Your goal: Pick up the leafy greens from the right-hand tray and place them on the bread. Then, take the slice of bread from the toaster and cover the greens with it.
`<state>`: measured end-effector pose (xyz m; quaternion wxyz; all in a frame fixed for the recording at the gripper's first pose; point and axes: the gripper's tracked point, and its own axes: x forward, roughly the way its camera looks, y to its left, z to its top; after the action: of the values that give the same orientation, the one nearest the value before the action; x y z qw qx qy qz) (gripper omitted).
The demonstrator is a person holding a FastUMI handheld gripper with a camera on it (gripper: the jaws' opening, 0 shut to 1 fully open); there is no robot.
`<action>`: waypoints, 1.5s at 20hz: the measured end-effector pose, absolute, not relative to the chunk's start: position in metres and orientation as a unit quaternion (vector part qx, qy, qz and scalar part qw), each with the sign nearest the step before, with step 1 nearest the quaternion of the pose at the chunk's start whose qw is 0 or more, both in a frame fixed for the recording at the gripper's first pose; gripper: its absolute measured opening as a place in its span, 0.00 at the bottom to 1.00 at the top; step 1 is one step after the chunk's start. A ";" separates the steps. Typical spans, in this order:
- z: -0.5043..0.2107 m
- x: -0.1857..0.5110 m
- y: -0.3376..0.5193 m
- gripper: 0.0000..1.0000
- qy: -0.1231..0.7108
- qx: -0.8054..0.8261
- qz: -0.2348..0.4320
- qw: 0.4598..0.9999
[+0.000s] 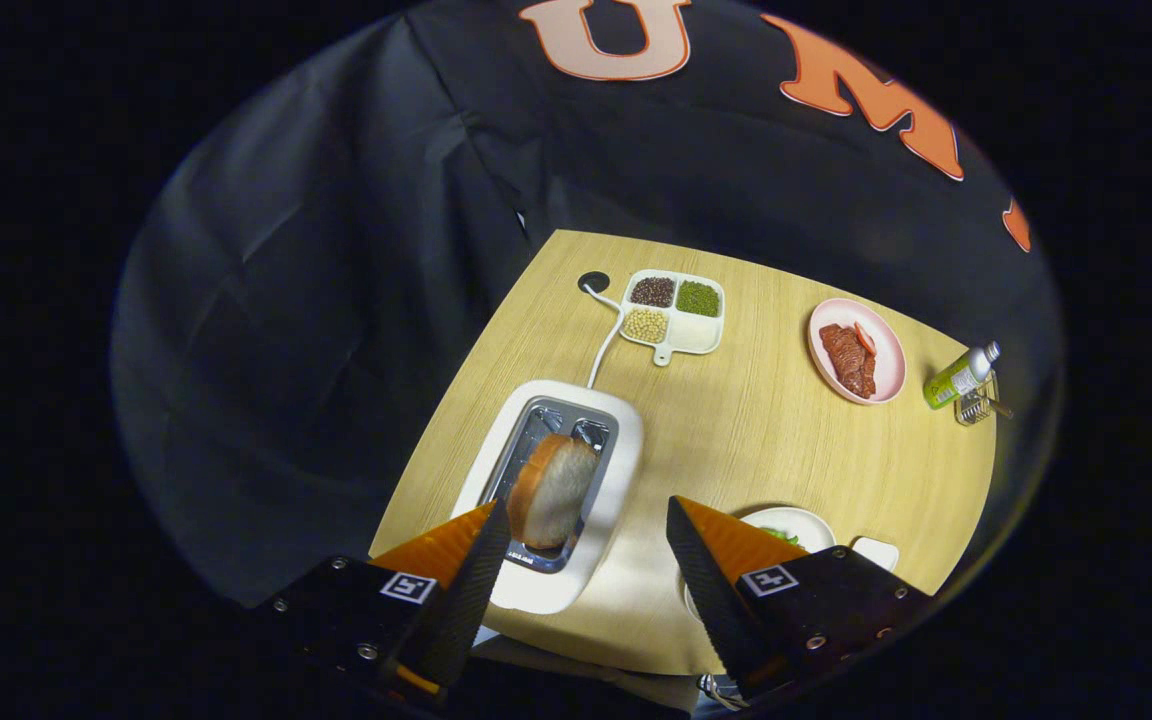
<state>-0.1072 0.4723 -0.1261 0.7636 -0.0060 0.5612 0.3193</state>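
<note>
Hovering: gripper [586, 545] held above the near edge of the wooden table [736, 440], looking down along its two fingers.
Fingers: spread wide apart, clamped on nothing; orange wedge tips with dark ribbed inner faces, each carrying a square marker tile.
Left finger: its tip [481, 545] sits just beside the near end of the toaster [556, 480]; touching or not, I cannot tell.
Right finger: its tip [701, 545] overlaps the white plate [801, 525] at the table's near edge.
Slice of bread [551, 490]: standing upright in the toaster's slot, brown crust toward the left finger, pale face toward the gap between the fingers.
Toaster: white body with a metal-lined slot, near the table's left edge; a white cord [604, 345] runs from it to a round hole [593, 282] at the far left corner.
Leafy greens [781, 536]: a small green sliver on the white plate, mostly hidden behind the right finger.
Hard to make out: what lies under the greens; a small white object [876, 552] just beside the plate, cut off by the gripper body.
Far edge: divided white tray [676, 315] with dark, green and pale beans in three compartments.
Right side: pink plate [856, 350] with red meat [846, 360].
Right edge: green bottle [961, 375] leaning at a small wire rack [976, 405].
</note>
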 end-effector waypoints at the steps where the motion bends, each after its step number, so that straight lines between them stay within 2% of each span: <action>1: -0.129 -0.107 0.480 0.93 0.567 -0.012 0.320 0.759; 8: -0.154 -0.112 0.510 0.88 0.596 -0.049 0.316 0.737; 12: -0.170 -0.111 0.504 0.79 0.623 -0.063 0.285 0.726; 14: -0.179 -0.110 0.498 0.66 0.640 -0.063 0.267 0.718; 15: -0.182 -0.112 0.497 0.53 0.648 -0.062 0.264 0.711; 19: -0.185 -0.114 0.498 0.21 0.655 -0.057 0.275 0.701; 23: -0.178 -0.116 0.499 0.12 0.656 -0.007 0.297 0.693; 30: -0.141 -0.100 0.472 0.10 0.622 0.085 0.338 0.701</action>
<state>-0.1005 0.4716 -0.1412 0.7014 0.0847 0.6216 0.3383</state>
